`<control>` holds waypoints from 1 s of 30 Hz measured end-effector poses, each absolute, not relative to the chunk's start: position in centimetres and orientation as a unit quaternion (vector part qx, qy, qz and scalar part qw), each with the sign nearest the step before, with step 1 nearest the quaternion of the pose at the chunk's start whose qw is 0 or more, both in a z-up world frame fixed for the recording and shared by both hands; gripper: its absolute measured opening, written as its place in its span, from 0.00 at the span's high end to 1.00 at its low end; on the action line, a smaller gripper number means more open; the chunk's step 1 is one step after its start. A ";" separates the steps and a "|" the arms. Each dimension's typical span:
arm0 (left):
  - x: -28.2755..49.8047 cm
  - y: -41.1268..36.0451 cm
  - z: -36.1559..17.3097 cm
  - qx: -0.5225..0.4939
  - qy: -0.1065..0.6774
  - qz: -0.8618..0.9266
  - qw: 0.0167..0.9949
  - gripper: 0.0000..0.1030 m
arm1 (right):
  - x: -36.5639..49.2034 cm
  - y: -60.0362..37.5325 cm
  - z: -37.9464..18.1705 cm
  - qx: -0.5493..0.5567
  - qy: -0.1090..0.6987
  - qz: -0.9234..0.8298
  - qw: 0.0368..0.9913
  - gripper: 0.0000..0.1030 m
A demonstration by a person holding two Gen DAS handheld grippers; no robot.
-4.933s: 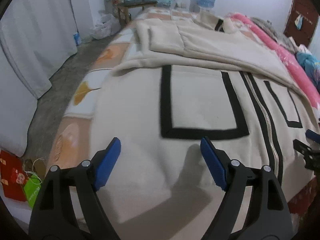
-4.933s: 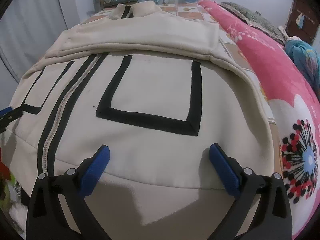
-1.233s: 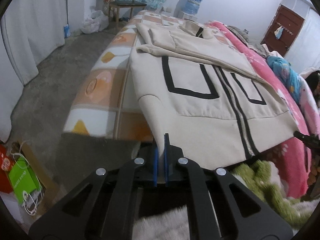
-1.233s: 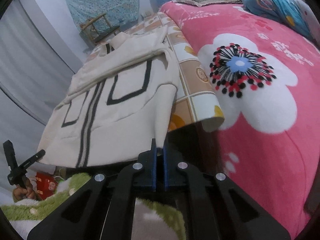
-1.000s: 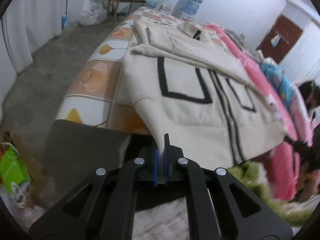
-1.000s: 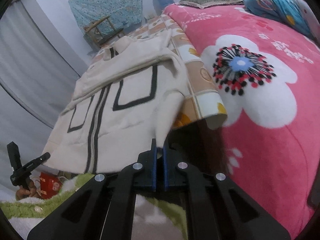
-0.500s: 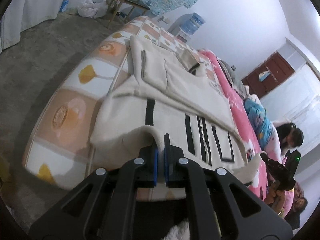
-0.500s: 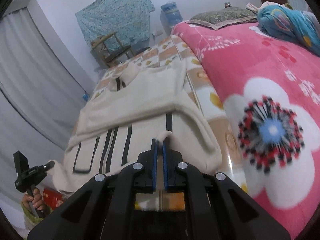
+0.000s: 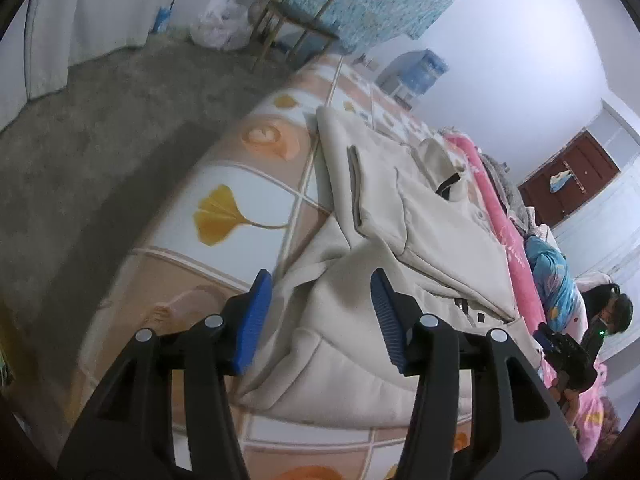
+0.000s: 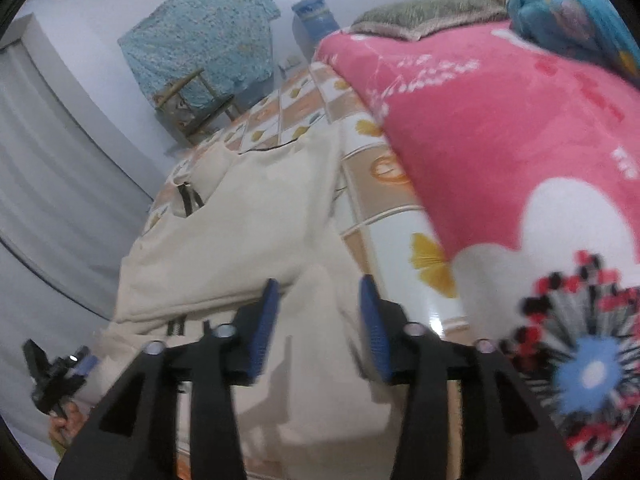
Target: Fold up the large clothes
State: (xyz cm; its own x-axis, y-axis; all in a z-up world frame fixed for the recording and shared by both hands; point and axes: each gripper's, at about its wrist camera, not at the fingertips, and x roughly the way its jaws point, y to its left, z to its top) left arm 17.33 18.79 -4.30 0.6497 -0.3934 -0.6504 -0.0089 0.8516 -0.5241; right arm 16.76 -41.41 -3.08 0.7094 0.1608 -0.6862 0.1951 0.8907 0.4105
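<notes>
Item under work: cream jacket (image 9: pixel 404 240), lying on the tile-patterned bed sheet (image 9: pixel 224 184), just beside the pink blanket (image 10: pixel 500 128).

Left gripper (image 9: pixel 318 312): jaws apart, nothing held; hem fabric lies between and below the blue pads (image 9: pixel 256 312). Right gripper (image 10: pixel 316 320): jaws likewise apart, empty, over the jacket's other lower corner.

Step in hand, as judged: the bottom hem is doubled up over the body and both corners are free of the pads, so the first lengthwise fold appears laid down. The folded edge at the left corner is bunched and uneven.

Next move calls for: smoothing that corner, then regripping the new folded edge at both sides for a further fold towards the collar (image 9: pixel 448 176). Both pads need to take all layers together, or the lower layer will slip.

View differences: the left wrist view shows the crumpled corner, the folded-in sleeve and the zip end (image 9: pixel 462 304), plus a seated person (image 9: pixel 608 316) at far right. The right wrist view shows the blanket's flower print and the opposite gripper in a hand at lower left; it is blurred, so the fabric's lie there cannot be confirmed
</notes>
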 end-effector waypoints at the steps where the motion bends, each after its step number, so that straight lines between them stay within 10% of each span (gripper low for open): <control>1: 16.9 18.8 -4.1 -0.234 0.405 -0.107 0.878 0.51 | 16.1 -41.5 -2.9 0.220 0.381 -0.016 0.898 0.45; 12: 15.4 13.5 -6.1 -0.035 0.462 -0.035 0.886 0.52 | 13.5 -40.1 -5.5 0.088 0.437 -0.048 0.894 0.41; 19: 14.5 11.6 -5.3 0.023 0.434 -0.026 0.900 0.91 | 14.0 -38.3 -5.4 0.040 0.440 -0.030 0.896 0.82; 30: 9.4 14.0 -1.4 -0.008 0.442 -0.072 0.894 0.93 | 9.4 -38.4 -1.0 0.060 0.424 -0.005 0.904 0.84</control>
State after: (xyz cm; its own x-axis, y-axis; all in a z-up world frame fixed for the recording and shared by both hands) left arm 9.35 14.04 -1.43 0.5980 -0.1362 -0.7898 0.1221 0.9894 -0.0782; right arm 9.35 -38.41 -0.97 0.6404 0.0424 -0.7668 0.0599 0.9927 0.1049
